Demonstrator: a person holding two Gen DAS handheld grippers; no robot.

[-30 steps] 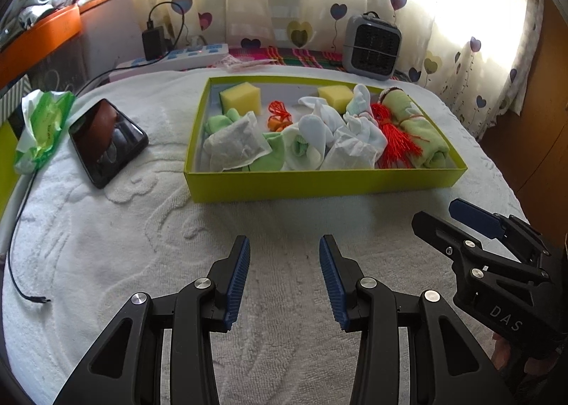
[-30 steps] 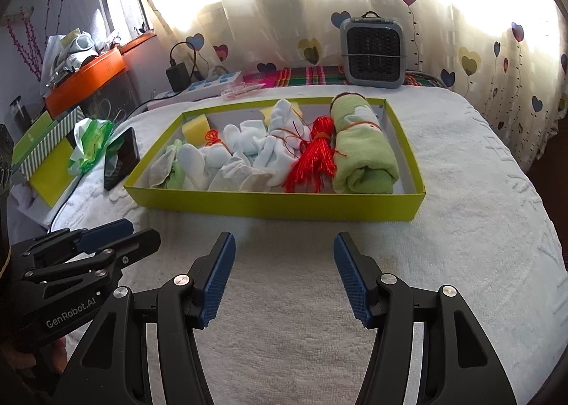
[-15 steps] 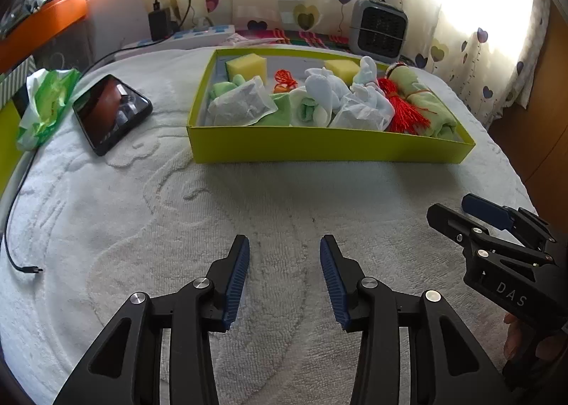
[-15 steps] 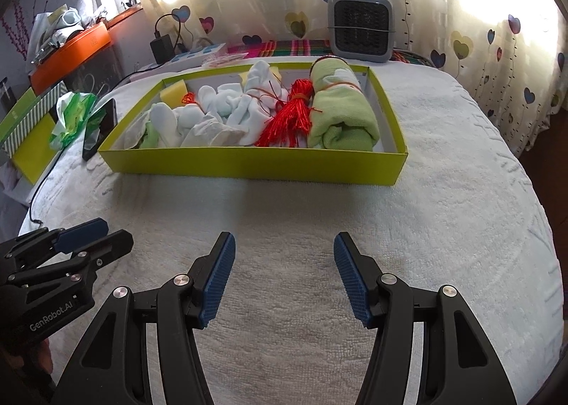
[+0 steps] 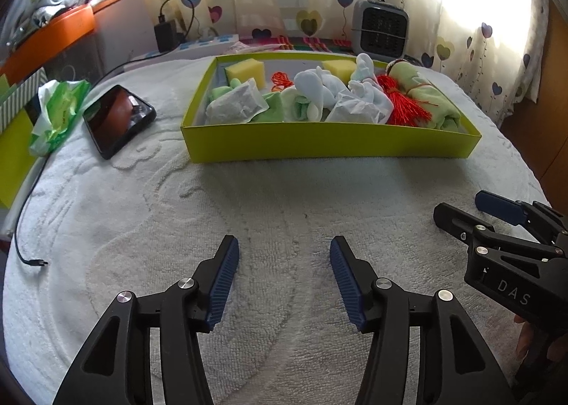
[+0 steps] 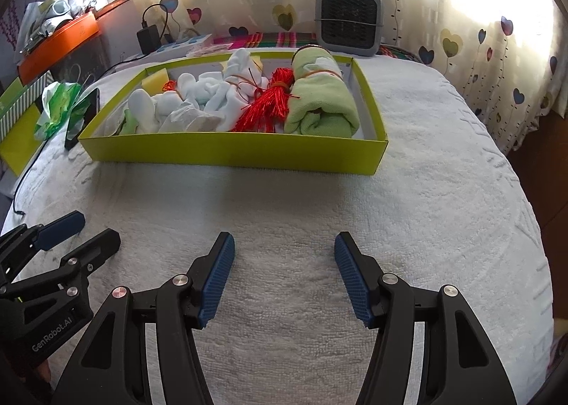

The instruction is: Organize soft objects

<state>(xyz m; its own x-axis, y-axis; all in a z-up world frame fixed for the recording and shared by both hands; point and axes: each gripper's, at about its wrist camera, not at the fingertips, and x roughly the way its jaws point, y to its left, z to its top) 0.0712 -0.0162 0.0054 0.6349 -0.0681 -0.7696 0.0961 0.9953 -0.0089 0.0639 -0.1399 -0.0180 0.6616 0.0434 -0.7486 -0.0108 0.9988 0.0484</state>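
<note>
1. L gripper (image 5: 284, 277): jaws apart w/ nothing between, have just been opening; over bare white cloth (image 5: 269, 199).
2. R gripper (image 6: 284, 275): jaws apart, just opened a bit more, also empty.
3. Box (image 6: 227, 151) ahead on cloth, holds socks (image 6: 209, 92), towel roll (image 6: 323, 99), red tassel (image 6: 268, 105), sponges (image 5: 245, 71).

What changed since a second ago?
The left hand-held gripper has just been opening its jaws wider, with nothing between them. The right hand-held gripper has opened slightly too, also empty. The yellow box and the phone stayed put.
</note>
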